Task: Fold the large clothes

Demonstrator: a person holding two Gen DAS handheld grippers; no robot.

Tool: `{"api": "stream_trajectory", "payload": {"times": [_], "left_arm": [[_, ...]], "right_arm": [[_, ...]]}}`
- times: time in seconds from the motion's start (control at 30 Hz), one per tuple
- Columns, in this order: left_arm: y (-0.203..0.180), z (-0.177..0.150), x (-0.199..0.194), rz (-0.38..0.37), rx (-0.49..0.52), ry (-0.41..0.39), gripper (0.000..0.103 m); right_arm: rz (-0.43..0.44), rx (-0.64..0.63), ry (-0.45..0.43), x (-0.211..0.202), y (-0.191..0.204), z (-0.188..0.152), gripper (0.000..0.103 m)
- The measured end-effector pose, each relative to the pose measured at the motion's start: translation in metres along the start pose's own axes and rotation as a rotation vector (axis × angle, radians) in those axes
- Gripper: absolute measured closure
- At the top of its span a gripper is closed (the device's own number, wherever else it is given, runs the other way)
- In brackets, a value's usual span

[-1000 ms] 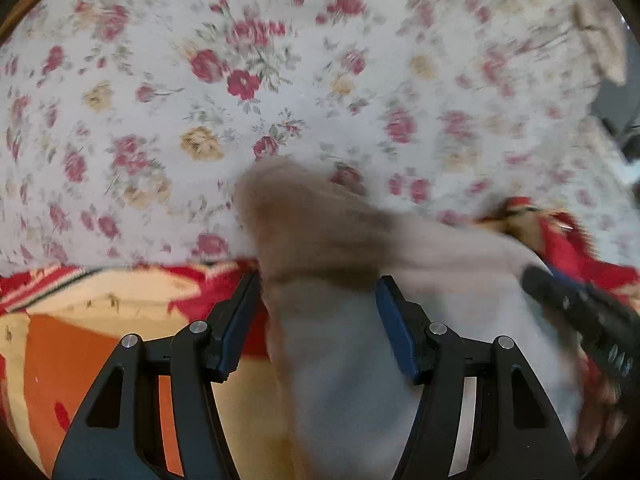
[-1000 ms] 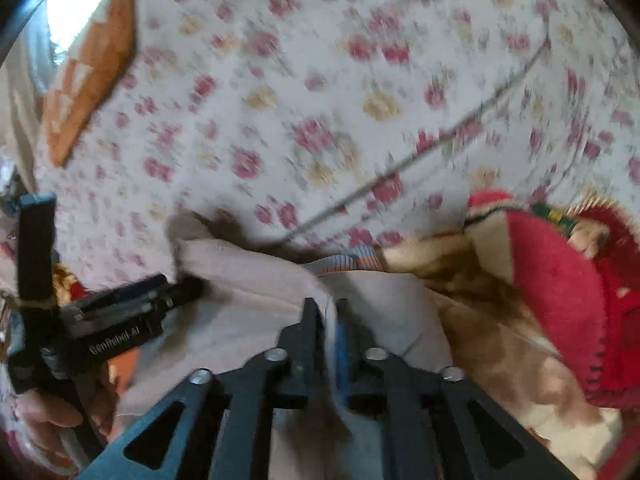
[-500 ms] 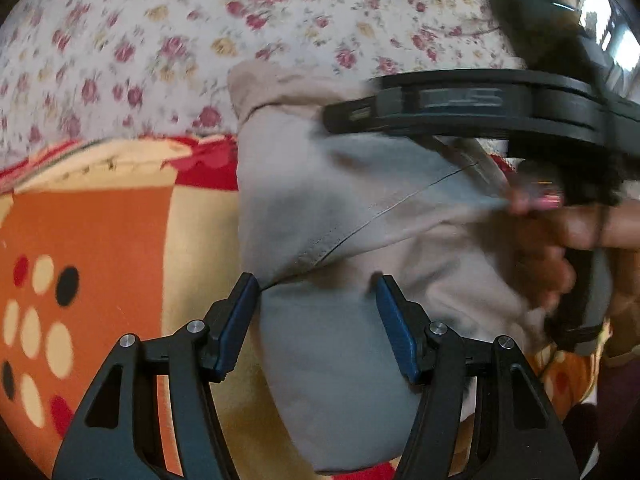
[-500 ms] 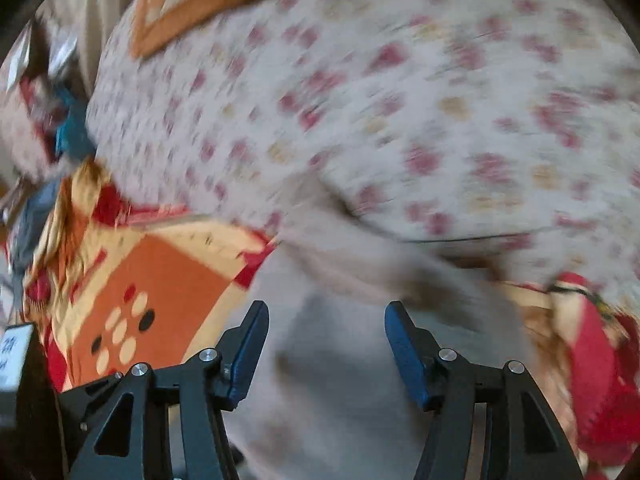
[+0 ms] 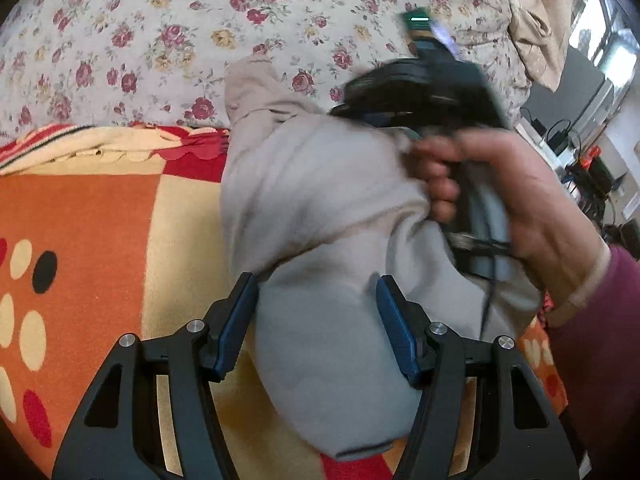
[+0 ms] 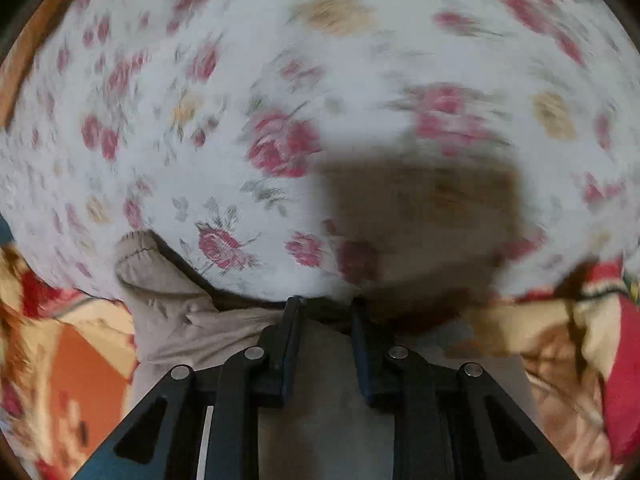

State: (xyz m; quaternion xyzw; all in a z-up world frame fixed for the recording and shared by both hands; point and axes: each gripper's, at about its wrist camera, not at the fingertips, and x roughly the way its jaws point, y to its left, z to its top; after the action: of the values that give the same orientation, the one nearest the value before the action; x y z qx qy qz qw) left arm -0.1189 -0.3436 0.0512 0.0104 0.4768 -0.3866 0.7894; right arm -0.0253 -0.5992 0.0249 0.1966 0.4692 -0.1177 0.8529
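Note:
A beige-grey garment (image 5: 312, 208) lies bunched on an orange, red and cream blanket (image 5: 88, 232). My left gripper (image 5: 318, 308) is open, its fingers either side of the garment's near fold. The right gripper's black body (image 5: 420, 88) shows in the left wrist view, held by a hand and pressed over the garment's far part. In the right wrist view the right gripper (image 6: 325, 304) is partly open, low over the same garment (image 6: 176, 320) near its far edge. That view is blurred.
A floral sheet (image 5: 160, 40) covers the bed beyond the garment. A tan cloth (image 5: 536, 32) lies at the far right, with desks and cables beyond the bed edge. A red and cream blanket fold (image 6: 592, 340) lies to the right.
The right gripper let go of the garment, opened wide, then narrowed and moved forward low over its far edge. The left gripper stayed open; the garment settled onto the blanket.

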Motion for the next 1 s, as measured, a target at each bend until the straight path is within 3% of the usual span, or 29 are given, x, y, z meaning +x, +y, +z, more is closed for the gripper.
{"api": "stream_trajectory", "payload": {"times": [0.07,0.13,0.2,0.3,0.33,0.37,0.47,0.53,0.63,0.67,0.7,0.77,0.83,0.9,1.0], "left_arm": [[0.008,0.003,-0.004,-0.029,-0.048,0.012,0.042],[0.017,0.007,-0.012,-0.059,-0.099,0.026,0.042],[0.026,0.012,-0.017,-0.063,-0.131,0.030,0.038],[0.040,0.021,-0.023,-0.061,-0.200,-0.002,0.026],[0.043,0.022,-0.021,-0.072,-0.217,0.001,0.019],[0.047,0.024,-0.016,-0.090,-0.245,0.016,0.018],[0.050,0.022,0.004,-0.168,-0.297,0.100,0.018],[0.045,0.017,0.019,-0.186,-0.292,0.174,0.016],[0.033,0.016,0.025,-0.186,-0.238,0.150,0.005],[0.030,0.018,0.027,-0.179,-0.230,0.162,0.005],[0.028,0.020,0.028,-0.183,-0.231,0.172,0.005],[0.026,0.025,0.027,-0.206,-0.228,0.172,0.018],[0.025,0.030,0.021,-0.210,-0.203,0.148,0.054],[0.026,0.034,0.009,-0.236,-0.202,0.133,0.069],[0.027,0.037,-0.023,-0.245,-0.186,0.096,0.074]], "right_arm": [[0.030,-0.048,-0.020,-0.029,-0.004,-0.006,0.066],[0.057,-0.099,-0.053,-0.068,-0.010,-0.017,0.036],[0.048,-0.126,-0.084,-0.105,-0.022,-0.033,0.022],[0.027,-0.145,-0.120,-0.139,-0.045,-0.059,0.016],[0.048,-0.134,-0.106,-0.142,-0.054,-0.069,0.016],[0.076,-0.117,-0.082,-0.140,-0.063,-0.075,0.015],[0.156,-0.037,0.001,-0.123,-0.082,-0.100,0.015],[0.258,0.006,0.041,-0.106,-0.080,-0.112,0.015],[0.369,0.059,0.089,-0.088,-0.078,-0.123,0.015],[0.389,0.080,0.089,-0.083,-0.077,-0.124,0.018],[0.396,0.097,0.078,-0.084,-0.077,-0.123,0.036],[0.403,0.094,0.052,-0.094,-0.071,-0.120,0.053],[0.386,0.049,0.022,-0.107,-0.059,-0.116,0.069],[0.408,0.037,0.025,-0.118,-0.051,-0.116,0.072],[0.436,0.004,0.016,-0.139,-0.032,-0.118,0.074]]}}
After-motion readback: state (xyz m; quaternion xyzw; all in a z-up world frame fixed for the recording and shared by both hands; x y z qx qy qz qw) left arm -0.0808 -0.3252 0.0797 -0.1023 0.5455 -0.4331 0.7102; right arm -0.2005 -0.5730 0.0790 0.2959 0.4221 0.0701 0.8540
